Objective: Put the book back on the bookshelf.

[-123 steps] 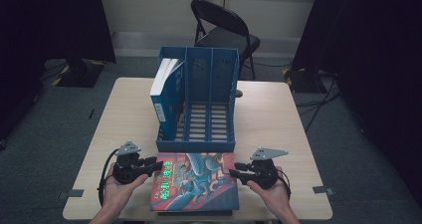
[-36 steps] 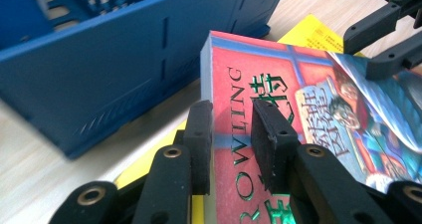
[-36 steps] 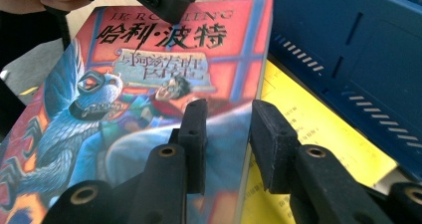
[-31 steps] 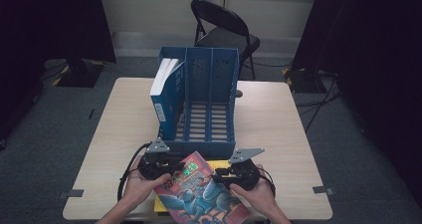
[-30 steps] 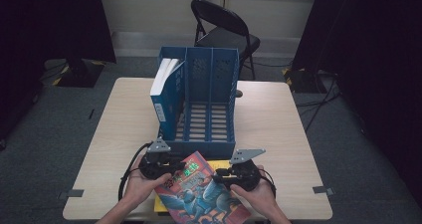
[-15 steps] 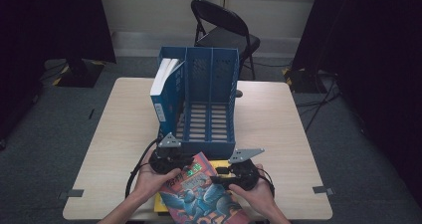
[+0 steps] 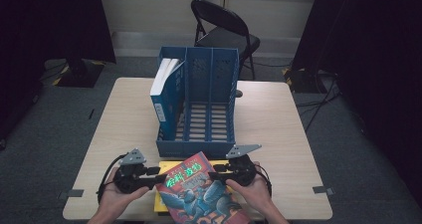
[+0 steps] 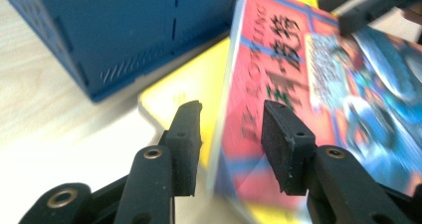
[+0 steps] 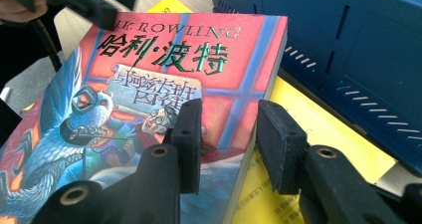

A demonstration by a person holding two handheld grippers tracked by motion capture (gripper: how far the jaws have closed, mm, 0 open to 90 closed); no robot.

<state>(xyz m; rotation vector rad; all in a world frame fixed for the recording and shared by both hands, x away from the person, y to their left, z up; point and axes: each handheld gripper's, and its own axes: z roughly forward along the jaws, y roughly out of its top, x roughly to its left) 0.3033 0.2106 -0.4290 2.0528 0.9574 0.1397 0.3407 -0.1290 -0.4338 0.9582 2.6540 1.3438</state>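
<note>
The blue three-slot file rack (image 7: 199, 104) stands in the middle of the table (image 7: 278, 119), open front toward the person. Its left slot holds one blue book with a white page block (image 7: 163, 97), upright and leaning a little against the divider; the middle and right slots show only their slatted floor.

Just in front of the rack lies a yellow book (image 7: 166, 167), flat on the table, and on top of it the red-and-blue illustrated novel (image 7: 204, 194) (Chinese title, J.K. Rowling across the top), turned askew so one corner points at the rack's front wall. That low front wall stands between the novel and the slots. A black folding chair (image 7: 221, 27) stands beyond the far edge of the table.

The left gripper (image 7: 152, 176) sits at the novel's left edge; in the left gripper view its jaws stand apart astride that edge, one pad (image 8: 186, 134) out over the yellow book and clear of the novel, the other (image 8: 283, 144) over the cover. These jaws have just been opening. The right gripper (image 7: 215, 174) straddles the novel's right edge, one pad (image 9: 191, 134) on the cover, the other (image 9: 278, 144) beside the page block; the jaws have just been closing, and whether they pinch I cannot tell.

Against half a second ago, the left gripper has slid outward from the novel's top corner to its left edge
</note>
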